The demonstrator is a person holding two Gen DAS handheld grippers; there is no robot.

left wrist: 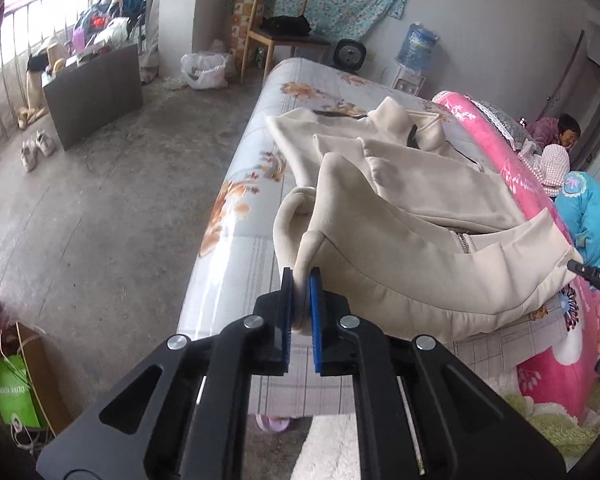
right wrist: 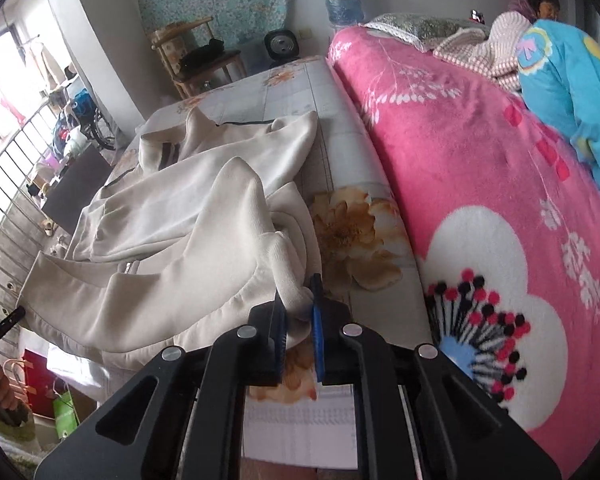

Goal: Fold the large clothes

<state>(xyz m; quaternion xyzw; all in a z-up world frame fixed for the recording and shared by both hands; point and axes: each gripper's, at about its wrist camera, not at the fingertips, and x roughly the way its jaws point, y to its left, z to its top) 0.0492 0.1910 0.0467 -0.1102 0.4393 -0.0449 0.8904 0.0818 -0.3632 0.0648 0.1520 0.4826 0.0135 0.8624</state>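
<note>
We see a cream jacket (left wrist: pixel 412 216) of soft, fleecy cloth with a metal zip, lying rumpled across a bed (left wrist: pixel 244 184) covered in a smooth sheet printed with orange flowers. Beside it lies a plush pink blanket (right wrist: pixel 460 152) with white blossoms. Our left tool (left wrist: pixel 301 280) has its blue pads pressed together, pinching a thick ribbed edge of the jacket at the near left corner. Our right tool (right wrist: pixel 298 292) likewise pinches a bunched fold of the same cloth at the near right corner, lifting it off the sheet. The left view alone shows the bare concrete floor (left wrist: pixel 100 208) and a pair of pale shoes (left wrist: pixel 38 148); the right view alone shows the blanket's big flower.
</note>
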